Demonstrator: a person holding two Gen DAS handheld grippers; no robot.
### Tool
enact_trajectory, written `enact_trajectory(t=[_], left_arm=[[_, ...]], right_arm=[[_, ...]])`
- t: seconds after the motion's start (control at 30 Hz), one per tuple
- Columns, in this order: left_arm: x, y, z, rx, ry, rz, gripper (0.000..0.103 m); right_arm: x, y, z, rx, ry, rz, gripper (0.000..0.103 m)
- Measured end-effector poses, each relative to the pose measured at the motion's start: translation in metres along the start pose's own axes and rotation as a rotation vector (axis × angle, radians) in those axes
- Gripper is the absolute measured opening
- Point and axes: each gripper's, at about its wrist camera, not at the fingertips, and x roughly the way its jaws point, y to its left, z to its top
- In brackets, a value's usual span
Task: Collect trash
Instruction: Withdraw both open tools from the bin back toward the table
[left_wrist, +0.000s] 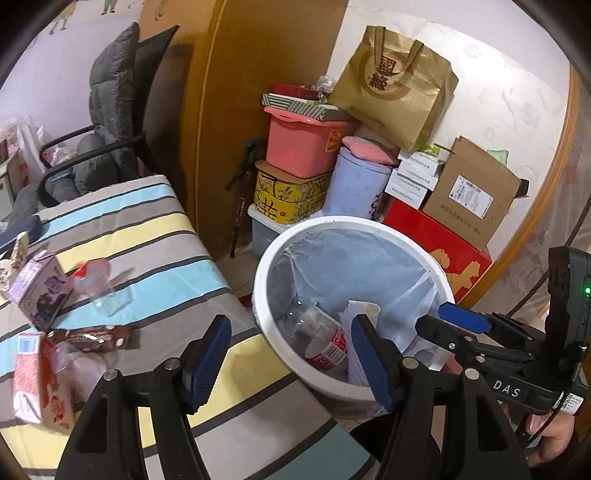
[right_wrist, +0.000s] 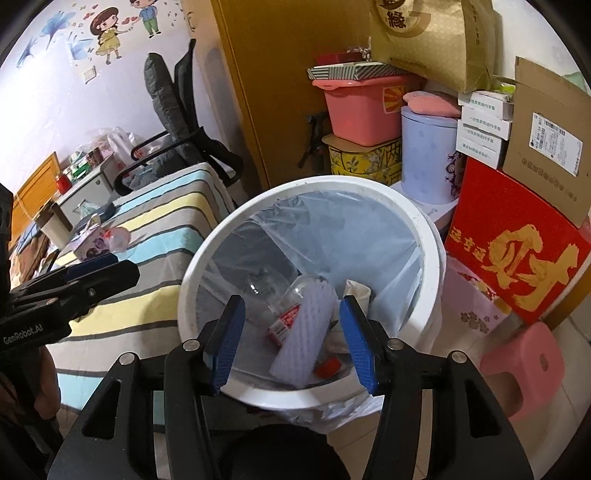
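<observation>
A: Bin (left_wrist: 266, 295) first, in your left wrist view. It is white, with a clear liner, and it stands just beside the striped table (left_wrist: 155, 236). Your left gripper (left_wrist: 291, 358) has its jaws wide, and nothing is between the pads. One finger is over the table edge, the other is over the bin.

B: What trash do you see there?

A: Inside the bin lies a clear bottle (left_wrist: 317, 336) with a red label, and a piece of paper (left_wrist: 364, 308) near it. On the table more trash is waiting: a purple carton (left_wrist: 40, 288), a clear cup (left_wrist: 103, 284), a brown wrapper (left_wrist: 92, 336) and a pink packet (left_wrist: 33, 376). Your right gripper (left_wrist: 461, 319) comes in from the right, over the far rim of the bin.

B: And the right wrist view?

A: Here your right gripper (right_wrist: 291, 343) looks down into the bin (right_wrist: 369, 188). Its jaws are wide and the pads touch nothing. Below them, on the bottom of the bin, lies a white foam sleeve (right_wrist: 306, 332), partly over the bottle (right_wrist: 284, 314), with a small red piece (right_wrist: 327, 367) beside it. Your left gripper (right_wrist: 88, 269) is at the left, above the table (right_wrist: 170, 221); from this side I cannot tell how wide it is. The carton (right_wrist: 92, 247) is on the table behind it. A pink stool (right_wrist: 524, 369) stands on the floor right of the bin.
</observation>
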Motion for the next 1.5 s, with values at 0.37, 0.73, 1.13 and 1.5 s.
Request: enact_trajectory(t=[0.37, 0.73, 1.13, 1.5], left_arm=[[-0.041, 0.021, -0.025, -0.052, -0.046, 0.079, 0.067], [-0.072, 0.043, -0.051, -0.094, -0.077, 0.144, 0.067], [-0.103, 0.070, -0.076, -0.166, -0.099, 0.218, 0.067], [-0.118, 0.085, -0.093, -0.195, -0.100, 0.262, 0.067]], right_arm=[[-0.014, 0.026, -0.008, -0.048, -0.026, 0.078, 0.055], [-0.016, 0.055, -0.018, -0.090, -0.023, 0.131, 0.055], [-0.009, 0.082, -0.027, -0.124, 0.022, 0.223, 0.055], [-0.010, 0.102, -0.032, -0.171, 0.049, 0.275, 0.055]])
